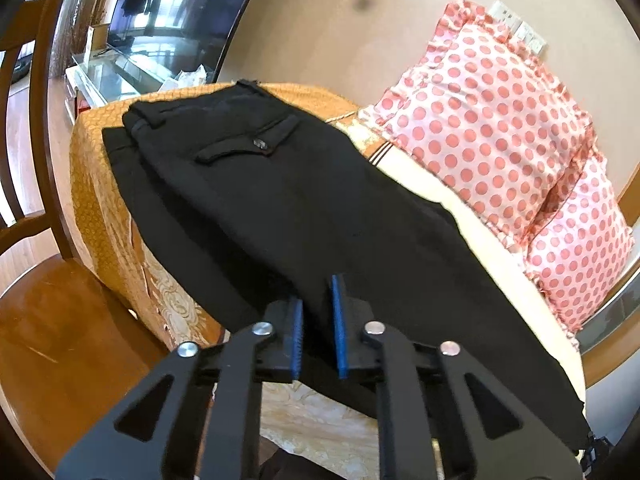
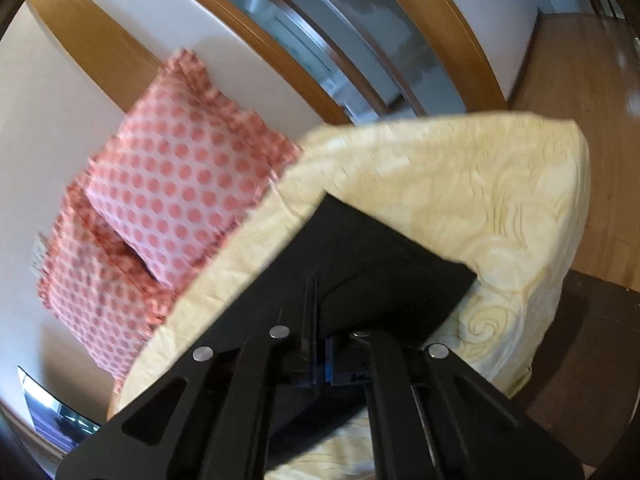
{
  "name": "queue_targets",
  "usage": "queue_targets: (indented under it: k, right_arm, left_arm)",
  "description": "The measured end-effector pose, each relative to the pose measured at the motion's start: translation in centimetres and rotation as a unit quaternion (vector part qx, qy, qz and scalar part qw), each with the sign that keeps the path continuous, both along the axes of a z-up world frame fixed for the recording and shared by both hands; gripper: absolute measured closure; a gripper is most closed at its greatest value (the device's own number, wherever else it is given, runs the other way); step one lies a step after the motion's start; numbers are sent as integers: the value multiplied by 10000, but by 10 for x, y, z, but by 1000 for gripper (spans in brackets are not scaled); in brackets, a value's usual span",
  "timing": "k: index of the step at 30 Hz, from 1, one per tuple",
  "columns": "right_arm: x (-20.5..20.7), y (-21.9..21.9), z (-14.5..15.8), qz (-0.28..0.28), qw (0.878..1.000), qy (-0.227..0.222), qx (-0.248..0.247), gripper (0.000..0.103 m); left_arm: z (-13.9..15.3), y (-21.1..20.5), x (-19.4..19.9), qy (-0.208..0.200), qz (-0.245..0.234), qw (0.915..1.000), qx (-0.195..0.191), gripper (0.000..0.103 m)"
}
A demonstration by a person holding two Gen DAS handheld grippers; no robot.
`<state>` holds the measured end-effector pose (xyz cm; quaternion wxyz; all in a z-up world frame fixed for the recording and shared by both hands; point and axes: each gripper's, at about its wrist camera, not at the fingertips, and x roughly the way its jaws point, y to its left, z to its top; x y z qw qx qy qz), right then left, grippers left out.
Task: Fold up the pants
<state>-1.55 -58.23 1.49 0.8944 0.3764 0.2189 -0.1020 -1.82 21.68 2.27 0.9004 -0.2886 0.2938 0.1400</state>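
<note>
A: Left wrist view first. Where are the pants [image 1: 304, 200]?

B: Spread on the bed [image 1: 100, 184], running fwd from the left gripper [image 1: 318, 320]. Waistband and back pocket [image 1: 250, 142] at the far end; near part passes between the blue pads [image 1: 340, 328]. Jaws look pinched on a ridge of black cloth, little gap left. Polka-dot pillows [image 1: 500, 140] off to the right, wooden chair [image 1: 44, 280] to the left.

A: Right wrist view?

B: Right gripper [image 2: 318, 352] pressed together, black fabric [image 2: 372, 264] clamped in it; looks like a leg-end corner fanning out ahead. Cream bedcover [image 2: 480, 200] beyond, pillows [image 2: 160, 200] ahead-left.

A: Step?

B: I'd say both ends of the leg section are gripped, ready for a fold. Next: lift both together, carry hem toward waistband, keep edges level so it lands square.

A: Unclear bits?

B: Right view is motion-blurred. How many layers each jaw holds – can't tell. Hem itself hidden under the fingers; near edge cut off by the gripper body.
</note>
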Motion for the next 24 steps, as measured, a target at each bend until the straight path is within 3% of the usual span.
queue_targets:
  k: [3,7,17,24]
  right_arm:
    - [-2,-1,-1,-62,9999,76,-114,100]
    - [-1,-12,-17,-95,9994,188,276,100]
    - [-5,-9,-13,-151,9994,257,149,100]
    - [-4,-11,-21,-268,9988,396,137,100]
  left_arm:
    - [1,-5,-10,-88,-59,9999,77,94]
    - [-10,-5,-14,-22,-107,9999,30,95]
    - [-16,-5,-26,-176,-59,9997,-133,96]
    - [-18,-10,-29,-230,-64,9997,-38,96]
